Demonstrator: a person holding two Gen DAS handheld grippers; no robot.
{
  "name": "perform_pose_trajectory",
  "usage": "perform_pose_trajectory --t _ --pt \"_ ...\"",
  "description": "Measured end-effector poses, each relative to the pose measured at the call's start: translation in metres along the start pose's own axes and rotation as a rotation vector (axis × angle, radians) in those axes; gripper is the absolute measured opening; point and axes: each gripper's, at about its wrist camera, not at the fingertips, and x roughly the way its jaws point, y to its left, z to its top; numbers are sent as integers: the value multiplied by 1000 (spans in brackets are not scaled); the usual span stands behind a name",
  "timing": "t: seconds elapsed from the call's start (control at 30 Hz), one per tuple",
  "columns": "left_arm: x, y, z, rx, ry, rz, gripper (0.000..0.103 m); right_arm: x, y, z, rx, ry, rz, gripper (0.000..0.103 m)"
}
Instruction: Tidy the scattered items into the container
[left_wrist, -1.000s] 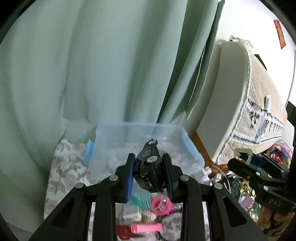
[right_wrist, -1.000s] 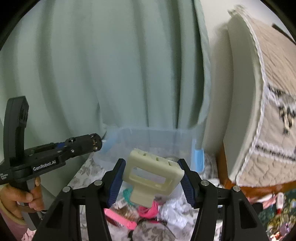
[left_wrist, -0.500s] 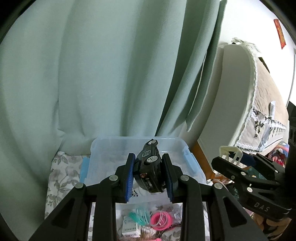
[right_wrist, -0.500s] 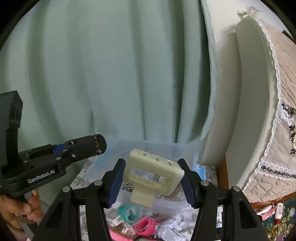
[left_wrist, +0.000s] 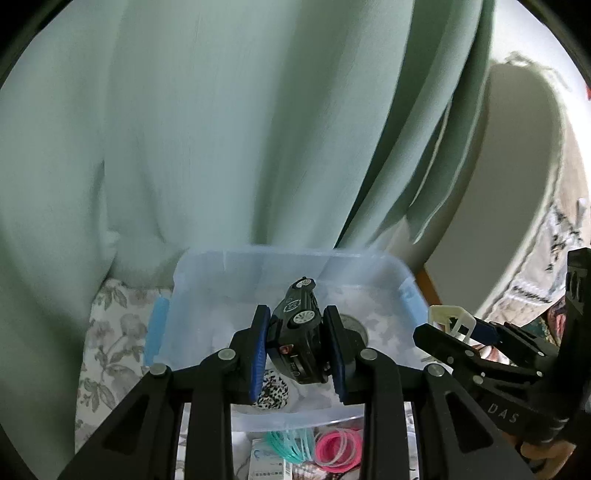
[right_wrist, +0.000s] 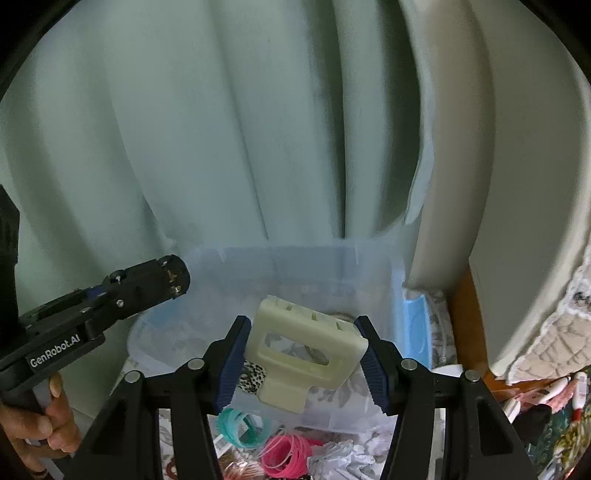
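Observation:
My left gripper (left_wrist: 297, 345) is shut on a black toy car (left_wrist: 299, 334), held nose-up over the clear plastic container (left_wrist: 236, 269). My right gripper (right_wrist: 301, 354) is shut on a cream plastic bracket (right_wrist: 303, 341), also above the container (right_wrist: 369, 266). In the left wrist view the right gripper (left_wrist: 458, 332) comes in from the right at the bin's edge with the bracket (left_wrist: 450, 317) showing. In the right wrist view the left gripper's body (right_wrist: 110, 299) juts in from the left. A leopard-print item (left_wrist: 271, 387) lies inside the bin.
Teal bands (right_wrist: 240, 428), pink bands (right_wrist: 288, 454), a small packet (left_wrist: 266, 463) and crumpled paper (right_wrist: 343, 458) lie on the floral cloth (left_wrist: 110, 332) in front of the bin. A green curtain (left_wrist: 240, 129) hangs right behind it. A padded headboard (right_wrist: 517, 184) stands at right.
Both grippers have moved forward and lower toward the bin, which now sits larger and under the fingertips. The car and bracket stay gripped. The loose items have slid to the bottom edge.

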Motion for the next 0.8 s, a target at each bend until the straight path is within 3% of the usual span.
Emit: perform_pose_trajectory --t 0.27,0.53,0.63,0.7,0.8 --pt "37 12 -9 -19 77 25 30 42 1 -9 -21 83 -15 61" --pt "53 17 -17 -7 97 26 32 58 1 -13 -26 122 -30 61" --pt "54 16 -18 0 96 23 52 60 -1 -12 -27 118 -28 68" --pt "53 14 -18 6 97 19 57 62 3 -11 -34 112 -23 76" --pt "51 10 -18 15 99 24 74 59 7 -11 -50 93 -20 86"
